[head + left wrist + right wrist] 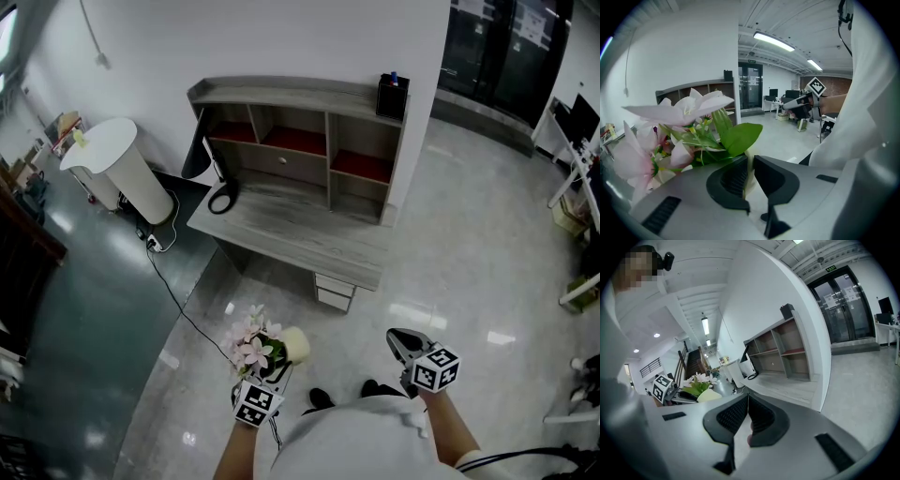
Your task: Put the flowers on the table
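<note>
A bunch of pale pink flowers [253,349] with green leaves and a cream wrap is held low over the floor, and my left gripper [281,364] is shut on its base. In the left gripper view the blossoms [686,124] fill the left side, and the cream wrap is pinched between the jaws of the left gripper [750,163]. My right gripper [399,341] hangs to the right, shut, with nothing in it; its jaws meet in the right gripper view [748,400]. The grey wooden table [291,230] with a shelf unit stands ahead against the white wall.
A black ring-shaped thing [222,199] lies on the table's left end and a black box [393,94] sits on the shelf top. A drawer unit [336,292] stands under the table. A white round stand [120,169] and a black floor cable [173,291] are at the left.
</note>
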Motion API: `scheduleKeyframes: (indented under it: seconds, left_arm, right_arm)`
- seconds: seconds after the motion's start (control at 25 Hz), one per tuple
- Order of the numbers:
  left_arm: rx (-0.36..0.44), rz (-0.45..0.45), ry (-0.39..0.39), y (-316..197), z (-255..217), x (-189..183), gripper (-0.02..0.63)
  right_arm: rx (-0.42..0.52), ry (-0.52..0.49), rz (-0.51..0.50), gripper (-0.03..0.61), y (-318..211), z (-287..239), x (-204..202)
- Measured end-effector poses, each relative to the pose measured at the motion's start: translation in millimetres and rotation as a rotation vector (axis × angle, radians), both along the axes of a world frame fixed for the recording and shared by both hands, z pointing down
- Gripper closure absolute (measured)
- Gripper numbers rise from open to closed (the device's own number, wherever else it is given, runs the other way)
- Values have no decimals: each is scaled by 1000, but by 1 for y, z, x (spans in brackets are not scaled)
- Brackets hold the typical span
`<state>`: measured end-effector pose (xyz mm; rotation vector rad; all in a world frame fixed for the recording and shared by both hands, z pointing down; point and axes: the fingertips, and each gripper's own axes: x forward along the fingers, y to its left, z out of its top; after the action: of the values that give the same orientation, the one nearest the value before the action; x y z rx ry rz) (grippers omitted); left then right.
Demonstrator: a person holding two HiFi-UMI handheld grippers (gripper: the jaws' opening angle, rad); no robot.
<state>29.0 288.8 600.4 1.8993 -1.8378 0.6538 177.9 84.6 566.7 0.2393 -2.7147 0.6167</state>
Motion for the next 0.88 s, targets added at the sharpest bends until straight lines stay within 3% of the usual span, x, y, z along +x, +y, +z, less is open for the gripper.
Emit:
scheduleKeyframes:
  seconds: [0.48, 0.88]
  left_arm:
    - [-22, 42, 2, 22, 19, -20, 558]
    - [-33, 64, 27, -1, 35, -29, 558]
  right_arm:
    - [4, 29, 58, 560, 27, 9, 2]
    - [-2, 53, 68, 560, 3, 17, -9]
